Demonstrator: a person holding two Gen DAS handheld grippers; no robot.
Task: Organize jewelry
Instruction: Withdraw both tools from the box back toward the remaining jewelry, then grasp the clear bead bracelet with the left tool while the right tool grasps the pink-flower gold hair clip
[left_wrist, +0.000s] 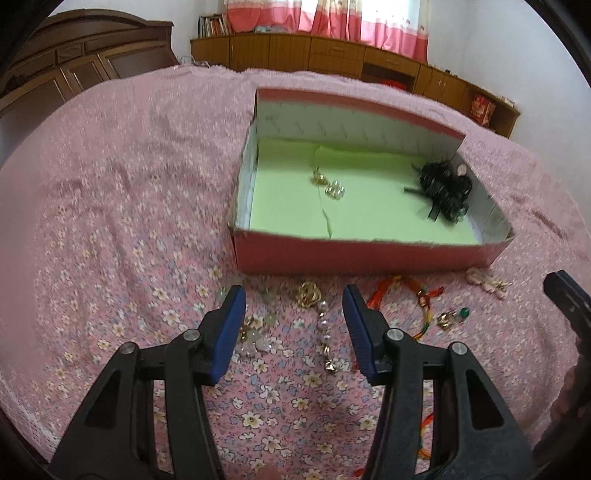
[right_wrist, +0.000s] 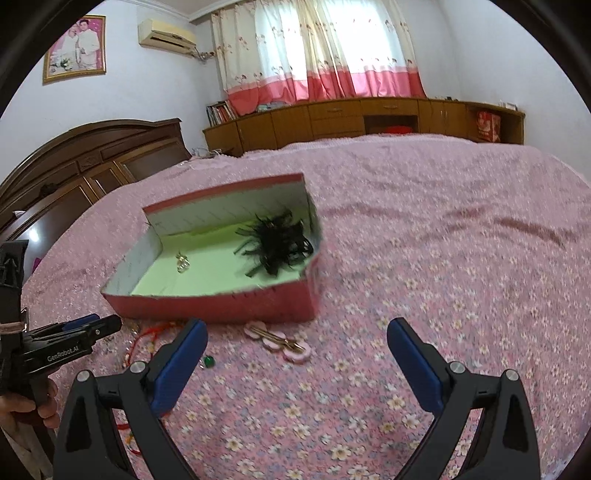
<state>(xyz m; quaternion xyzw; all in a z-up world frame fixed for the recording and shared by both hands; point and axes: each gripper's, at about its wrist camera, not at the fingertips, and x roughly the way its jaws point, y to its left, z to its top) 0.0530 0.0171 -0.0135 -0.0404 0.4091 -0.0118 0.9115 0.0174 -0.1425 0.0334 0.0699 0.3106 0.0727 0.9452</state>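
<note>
A red box (left_wrist: 362, 254) with a green floor lies on the bed; it also shows in the right wrist view (right_wrist: 221, 302). Inside it are gold earrings (left_wrist: 328, 184) and a black feathery hairpiece (left_wrist: 445, 188) (right_wrist: 277, 247). In front of the box lie a pearl-and-gold chain (left_wrist: 321, 325), a gold ornament (left_wrist: 308, 293), a red-and-yellow cord bracelet (left_wrist: 413, 295), a green-stone earring (left_wrist: 452, 317) (right_wrist: 208, 362) and a pink flower hair clip (left_wrist: 485, 280) (right_wrist: 280, 341). My left gripper (left_wrist: 293, 295) is open above the chain. My right gripper (right_wrist: 297, 332) is open and empty, near the pink clip.
A pink floral bedspread (right_wrist: 443, 258) covers the bed. A dark wooden headboard (right_wrist: 74, 162) stands at the left, and low wooden cabinets (right_wrist: 369, 118) run along the far wall under curtains.
</note>
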